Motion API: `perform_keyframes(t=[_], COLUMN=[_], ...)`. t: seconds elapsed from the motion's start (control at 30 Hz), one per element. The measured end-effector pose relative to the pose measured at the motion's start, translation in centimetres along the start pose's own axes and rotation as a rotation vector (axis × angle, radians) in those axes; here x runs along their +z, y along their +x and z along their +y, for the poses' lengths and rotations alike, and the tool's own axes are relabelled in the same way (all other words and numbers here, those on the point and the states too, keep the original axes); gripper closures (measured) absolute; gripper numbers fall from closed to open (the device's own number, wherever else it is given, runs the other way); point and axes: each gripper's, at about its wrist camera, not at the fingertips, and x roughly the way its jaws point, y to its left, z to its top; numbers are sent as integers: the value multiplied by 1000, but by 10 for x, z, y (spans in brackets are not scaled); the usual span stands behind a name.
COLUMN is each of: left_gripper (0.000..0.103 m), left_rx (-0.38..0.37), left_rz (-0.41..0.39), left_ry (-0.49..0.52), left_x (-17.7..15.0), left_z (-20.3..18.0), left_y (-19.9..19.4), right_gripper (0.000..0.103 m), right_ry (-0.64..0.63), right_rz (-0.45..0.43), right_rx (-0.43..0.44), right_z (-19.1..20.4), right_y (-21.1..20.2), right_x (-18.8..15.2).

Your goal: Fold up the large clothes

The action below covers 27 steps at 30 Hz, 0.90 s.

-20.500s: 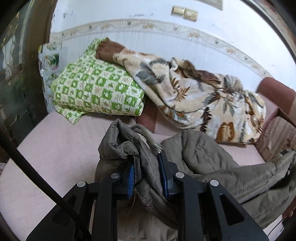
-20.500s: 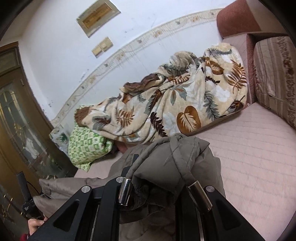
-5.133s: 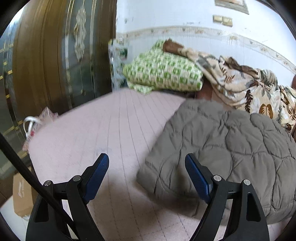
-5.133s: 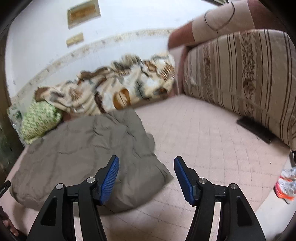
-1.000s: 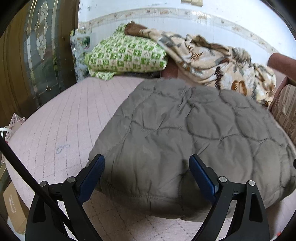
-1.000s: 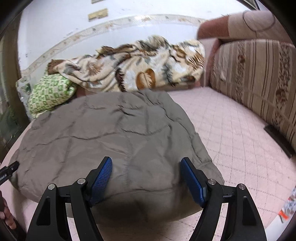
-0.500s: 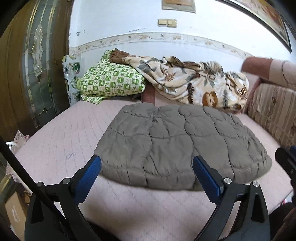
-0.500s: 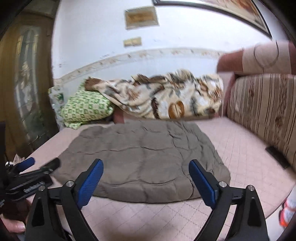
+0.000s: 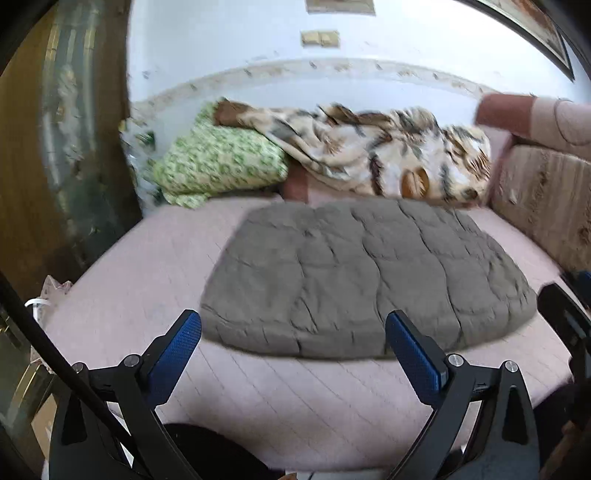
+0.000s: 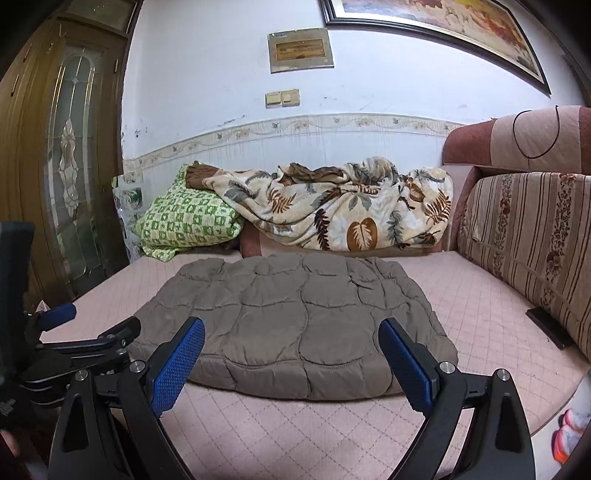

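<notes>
A home; sofa (image 10: 517, 236), blanket (image 10: 343, 206), framed painting (image 10: 443, 26).

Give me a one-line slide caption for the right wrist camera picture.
Folded grey-brown quilted jacket lying flat on the pink sofa bed, the open right gripper empty in front of it.

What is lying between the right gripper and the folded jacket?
Nothing: only bare pink mattress separates the open right gripper from the folded jacket, shown in the right wrist view.

olive quilted jacket (image 10: 295, 317), apparently folded, flat on pink mattress (image 10: 480, 314)
</notes>
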Motion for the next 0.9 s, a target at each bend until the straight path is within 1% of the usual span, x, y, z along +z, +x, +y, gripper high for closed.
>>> perform_keyframes(t=[0.03, 0.07, 0.13, 0.17, 0.23, 0.37, 0.67, 0.9], left_gripper=[3, 3, 3, 3, 3, 3, 3, 3], left_rx=[0, 7, 60, 66, 50, 75, 59, 66], left_rz=[13, 7, -14, -24, -17, -3, 32, 53], left_ry=[17, 38, 50, 50, 52, 68, 65, 68], left_x=[-1, -2, -5, -5, -5, -8, -12, -16], left_z=[-1, -3, -4, -4, -4, -6, -4, -4], left_y=[1, 2, 2, 1, 3, 8, 20, 27], right_gripper=[6, 6, 6, 6, 6, 6, 6, 6], right_ry=[-1, -4, -7, -7, -8, -13, -25, -34], right_rz=[1, 3, 11, 14, 19, 28, 56, 74], right_rx=[0, 0, -1, -1, 0, 2, 8, 9], right_z=[0, 0, 0, 0, 1, 2, 4, 7], right_y=[0, 0, 2, 2, 3, 5, 12, 17], right_x=[0, -1, -3, -4, -6, -8, -11, -15])
